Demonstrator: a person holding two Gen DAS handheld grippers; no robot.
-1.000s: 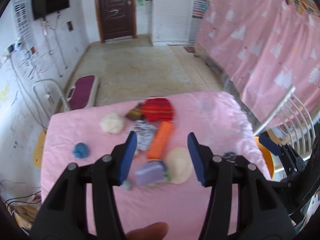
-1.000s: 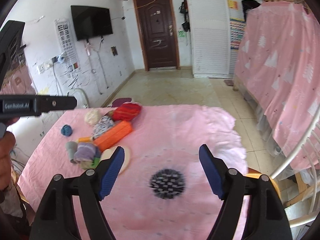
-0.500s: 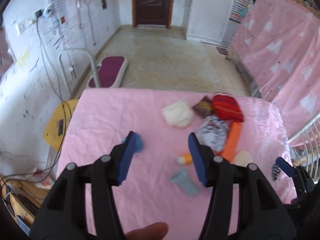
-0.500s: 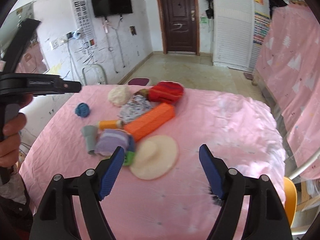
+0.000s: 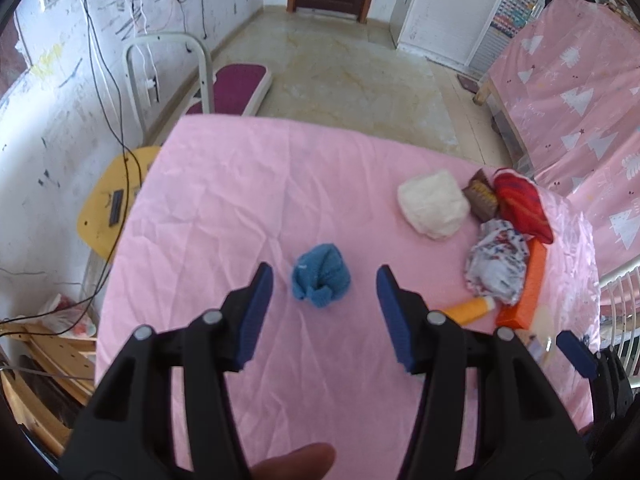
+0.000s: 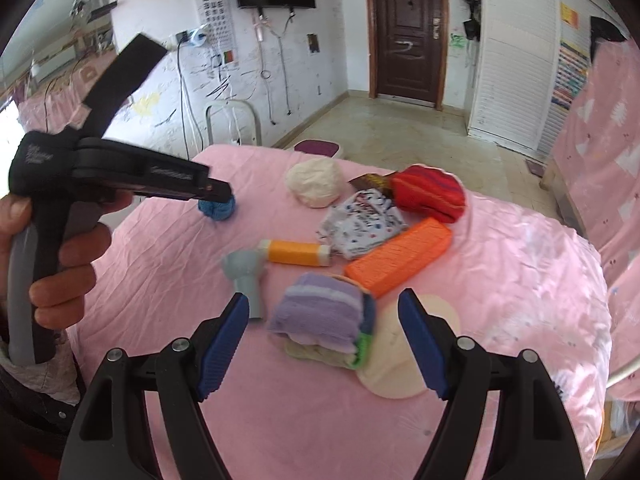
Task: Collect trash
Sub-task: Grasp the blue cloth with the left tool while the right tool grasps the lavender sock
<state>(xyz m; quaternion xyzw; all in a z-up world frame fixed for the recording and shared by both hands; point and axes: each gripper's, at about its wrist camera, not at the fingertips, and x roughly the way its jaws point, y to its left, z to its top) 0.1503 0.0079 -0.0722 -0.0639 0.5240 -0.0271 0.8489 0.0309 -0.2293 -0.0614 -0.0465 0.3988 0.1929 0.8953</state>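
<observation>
Left wrist view: since the earlier frame the blue cloth ball (image 5: 321, 276) has shifted from the left pad to frame centre, now framed between the pads of the left gripper (image 5: 325, 300). The jaws stand apart, released, touching nothing. The white bundle (image 5: 433, 204), red striped cloth (image 5: 520, 204) and orange box (image 5: 528, 292) have moved toward the right edge of the pink sheet (image 5: 240, 200).

Right wrist view: the purple folded cloth (image 6: 320, 312), formerly at the left pad, now sits centred between the spread, released pads of the right gripper (image 6: 323, 344). The grey funnel-shaped piece (image 6: 244, 276) lies left of it; the cream disc (image 6: 400, 360) lies lower right. At left a hand (image 6: 60, 264) holds the other gripper over the blue ball.
</observation>
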